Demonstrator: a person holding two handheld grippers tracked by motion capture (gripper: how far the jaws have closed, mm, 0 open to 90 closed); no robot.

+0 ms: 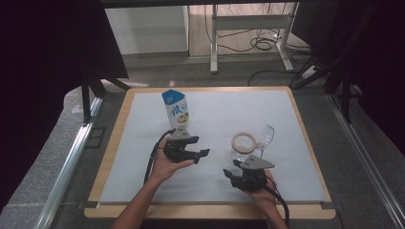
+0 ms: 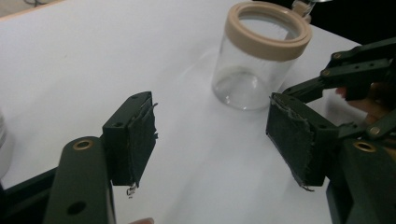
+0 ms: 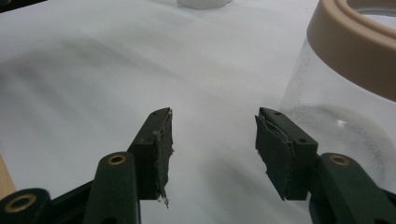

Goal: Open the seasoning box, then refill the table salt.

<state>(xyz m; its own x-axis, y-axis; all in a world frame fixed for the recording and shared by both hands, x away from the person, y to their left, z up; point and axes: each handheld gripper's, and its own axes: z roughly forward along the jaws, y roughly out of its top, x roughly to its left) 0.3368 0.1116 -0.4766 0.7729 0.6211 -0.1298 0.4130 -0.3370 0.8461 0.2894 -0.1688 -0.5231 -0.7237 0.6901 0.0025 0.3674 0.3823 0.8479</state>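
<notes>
Landmark is the glass jar (image 1: 242, 149) with the beige rim, standing upright on the white desk (image 1: 143, 143). Left hand-held gripper (image 1: 203, 153) sits left of the jar, well apart, jaws pointing toward it; jaws wide open, nothing between the pads (image 2: 140, 135), only bare desk. Right hand-held gripper (image 1: 228, 175) is just in front of the jar on the person's side, low over the desk; jaws about half open and empty, jar just beside its right pad (image 3: 275, 154) but apart, no contact visible. Milk carton (image 1: 176, 111) stands upright behind and left of the jar, just beyond the left hand-held gripper. A wine glass (image 1: 264, 138) leans tilted right beside the jar, on its right.
</notes>
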